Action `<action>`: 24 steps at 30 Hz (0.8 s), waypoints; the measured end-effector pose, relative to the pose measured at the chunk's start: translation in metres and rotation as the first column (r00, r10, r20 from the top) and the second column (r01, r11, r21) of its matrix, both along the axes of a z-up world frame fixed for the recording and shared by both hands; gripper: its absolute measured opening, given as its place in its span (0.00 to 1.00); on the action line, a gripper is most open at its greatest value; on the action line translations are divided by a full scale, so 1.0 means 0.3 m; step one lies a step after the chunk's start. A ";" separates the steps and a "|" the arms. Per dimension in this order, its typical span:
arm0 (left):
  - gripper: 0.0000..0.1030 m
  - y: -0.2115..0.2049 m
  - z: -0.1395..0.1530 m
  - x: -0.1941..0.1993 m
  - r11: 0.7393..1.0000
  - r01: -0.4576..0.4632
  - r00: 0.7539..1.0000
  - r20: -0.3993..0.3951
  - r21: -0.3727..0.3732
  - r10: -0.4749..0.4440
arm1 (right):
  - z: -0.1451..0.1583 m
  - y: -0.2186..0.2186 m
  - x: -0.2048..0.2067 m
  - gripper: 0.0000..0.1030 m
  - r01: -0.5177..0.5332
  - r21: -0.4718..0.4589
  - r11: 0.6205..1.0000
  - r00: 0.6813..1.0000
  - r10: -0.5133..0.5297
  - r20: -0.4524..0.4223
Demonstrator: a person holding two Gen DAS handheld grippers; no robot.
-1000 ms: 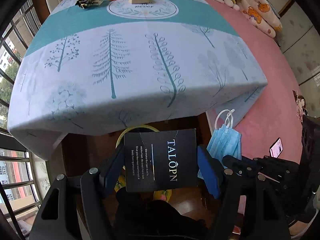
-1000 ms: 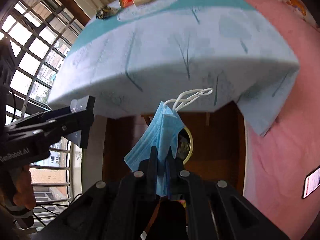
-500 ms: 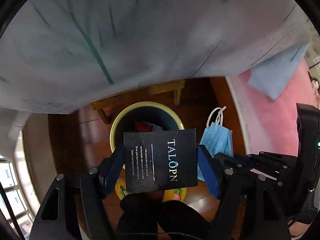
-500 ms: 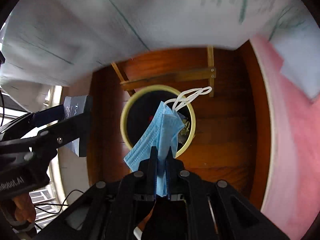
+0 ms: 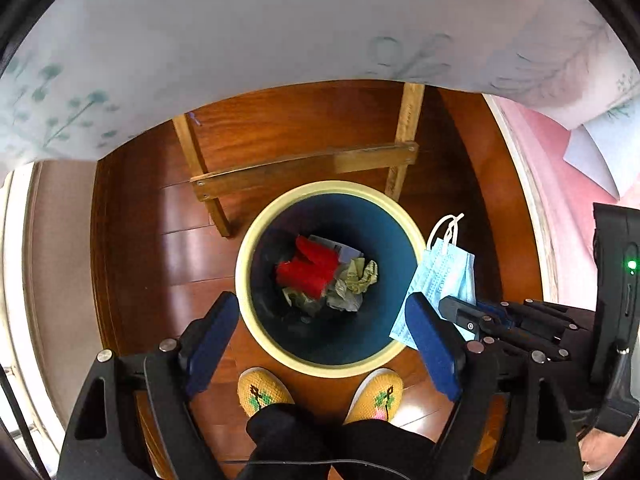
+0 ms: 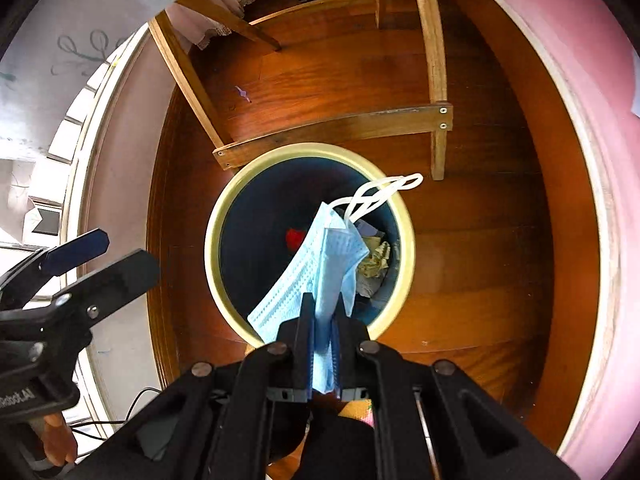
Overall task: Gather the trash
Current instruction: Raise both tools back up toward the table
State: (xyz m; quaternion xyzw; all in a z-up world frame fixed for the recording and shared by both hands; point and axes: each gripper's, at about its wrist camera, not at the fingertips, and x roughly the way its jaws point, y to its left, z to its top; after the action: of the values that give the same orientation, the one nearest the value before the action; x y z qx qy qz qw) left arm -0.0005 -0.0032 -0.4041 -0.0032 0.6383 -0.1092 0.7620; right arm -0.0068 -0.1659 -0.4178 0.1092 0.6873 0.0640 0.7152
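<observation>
A round trash bin with a cream rim and dark blue inside stands on the wooden floor; it also shows in the right wrist view. Red trash and crumpled green paper lie in it. My left gripper is open and empty above the bin's near side. The black box is no longer in view. My right gripper is shut on a blue face mask and holds it over the bin; the mask hangs at the bin's right rim in the left wrist view.
A wooden table frame stands just behind the bin, under the hanging tablecloth. The person's yellow slippers are right in front of the bin. A pink rug lies to the right.
Both grippers tilted down from the table top to over the bin. My left gripper opened and the black box it held is gone from between the fingers. The right still holds the mask.
</observation>
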 end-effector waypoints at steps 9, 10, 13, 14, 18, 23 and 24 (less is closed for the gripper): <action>0.81 0.094 0.091 -0.016 0.997 -0.072 0.995 0.064 0.005 0.072 | 0.022 0.057 0.059 0.23 0.012 0.030 0.999 1.000 -0.012 -0.018; 0.81 0.104 0.105 -0.016 0.997 -0.079 0.995 0.061 0.005 0.079 | 0.030 0.058 0.063 0.28 0.018 0.021 1.000 1.000 -0.018 -0.020; 0.81 0.133 0.147 -0.012 0.996 -0.092 0.995 0.041 0.001 0.092 | 0.060 0.066 0.074 0.44 0.029 0.013 0.999 0.999 -0.029 -0.024; 0.81 0.138 0.163 -0.012 0.995 -0.096 0.994 0.045 0.009 0.095 | 0.072 0.067 0.076 0.44 0.031 0.013 0.999 0.999 -0.031 -0.026; 0.81 0.150 0.269 -0.005 0.992 -0.121 0.990 0.075 0.039 0.117 | 0.149 0.074 0.079 0.44 0.026 0.005 1.000 0.999 -0.026 -0.020; 0.81 0.163 0.434 0.017 0.983 -0.178 0.979 0.110 0.040 0.173 | 0.289 0.081 0.072 0.44 0.015 0.003 1.000 1.000 -0.015 -0.008; 0.81 0.166 0.466 0.021 0.983 -0.180 0.978 0.108 0.033 0.176 | 0.324 0.083 0.070 0.44 0.016 0.008 1.000 1.000 -0.016 -0.004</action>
State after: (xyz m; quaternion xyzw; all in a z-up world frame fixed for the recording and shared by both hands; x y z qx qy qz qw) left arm 0.0059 0.0467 -0.2643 -0.0383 0.5968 -0.0271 0.8010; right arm 0.0142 -0.1412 -0.3207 0.1175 0.6877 0.0608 0.7138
